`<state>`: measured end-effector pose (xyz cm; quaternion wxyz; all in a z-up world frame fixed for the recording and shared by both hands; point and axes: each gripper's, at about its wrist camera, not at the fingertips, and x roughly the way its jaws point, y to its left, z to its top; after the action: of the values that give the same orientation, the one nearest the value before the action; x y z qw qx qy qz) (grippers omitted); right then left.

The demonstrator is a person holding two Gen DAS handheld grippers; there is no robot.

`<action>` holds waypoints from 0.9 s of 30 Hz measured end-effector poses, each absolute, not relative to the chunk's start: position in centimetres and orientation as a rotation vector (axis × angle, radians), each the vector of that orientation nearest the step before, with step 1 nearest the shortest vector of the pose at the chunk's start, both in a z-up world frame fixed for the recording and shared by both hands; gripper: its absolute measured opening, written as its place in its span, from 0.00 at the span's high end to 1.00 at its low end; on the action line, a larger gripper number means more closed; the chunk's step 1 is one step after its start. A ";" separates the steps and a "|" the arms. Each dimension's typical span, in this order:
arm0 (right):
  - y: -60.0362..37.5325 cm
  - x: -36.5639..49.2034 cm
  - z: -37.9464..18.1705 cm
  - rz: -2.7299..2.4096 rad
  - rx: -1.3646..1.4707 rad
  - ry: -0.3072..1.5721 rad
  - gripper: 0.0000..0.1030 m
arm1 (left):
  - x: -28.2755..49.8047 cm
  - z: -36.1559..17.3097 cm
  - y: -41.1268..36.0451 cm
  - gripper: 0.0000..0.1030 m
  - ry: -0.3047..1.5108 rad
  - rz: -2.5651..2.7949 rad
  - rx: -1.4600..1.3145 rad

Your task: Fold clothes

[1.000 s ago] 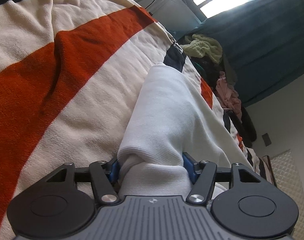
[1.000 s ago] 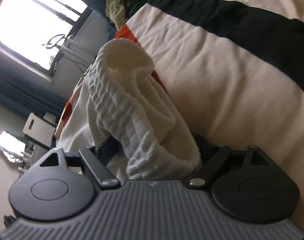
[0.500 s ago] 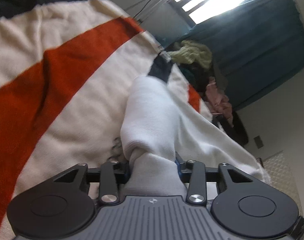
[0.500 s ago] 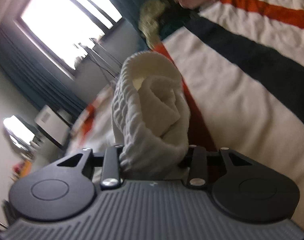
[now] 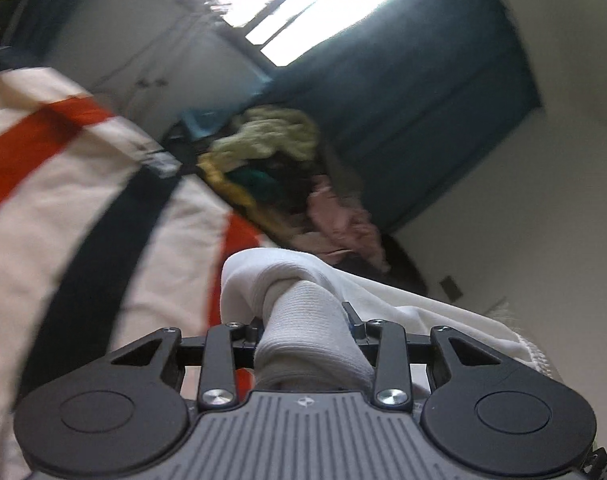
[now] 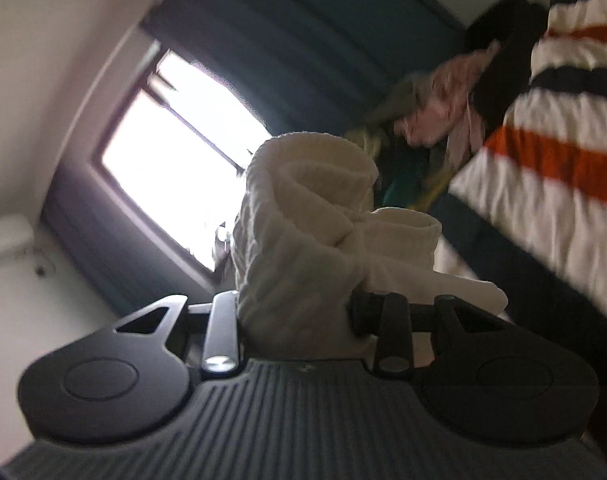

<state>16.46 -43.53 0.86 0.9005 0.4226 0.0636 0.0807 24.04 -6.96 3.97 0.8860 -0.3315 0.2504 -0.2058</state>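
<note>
A white knitted garment (image 5: 303,312) is bunched between the fingers of my left gripper (image 5: 305,320), which is shut on it; the rest of the cloth trails right (image 5: 443,316). In the right wrist view another thick fold of the white garment (image 6: 299,232) rises from my right gripper (image 6: 295,312), which is shut on it and held above the bed. The fingertips of both grippers are hidden by cloth.
A striped blanket (image 5: 75,200) in cream, orange and black covers the bed (image 6: 563,184). A pile of clothes (image 5: 279,160) lies at the bed's far end before a teal curtain (image 5: 423,88). A bright window (image 6: 175,152) is beyond.
Both grippers have lifted and tilted upward with the garment in them. The blanket has dropped away in both views, and the window, curtain and wall now fill more of the frame.
</note>
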 end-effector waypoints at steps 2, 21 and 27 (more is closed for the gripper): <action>-46.0 18.3 1.2 0.148 0.868 0.094 0.64 | 27.1 4.5 -10.2 0.65 0.502 -0.466 -0.679; -56.2 27.9 -12.8 -0.118 0.792 0.207 0.61 | 42.3 -8.0 -26.5 0.62 0.610 -0.552 -0.407; -53.9 25.2 -16.2 -0.215 0.838 0.380 0.51 | 39.5 -9.6 -24.8 0.44 0.676 -0.521 -0.259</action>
<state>25.24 -53.85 -16.15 0.8906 0.4034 0.1829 -0.1035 39.51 -24.75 -9.61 0.9022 -0.1250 0.3270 -0.2518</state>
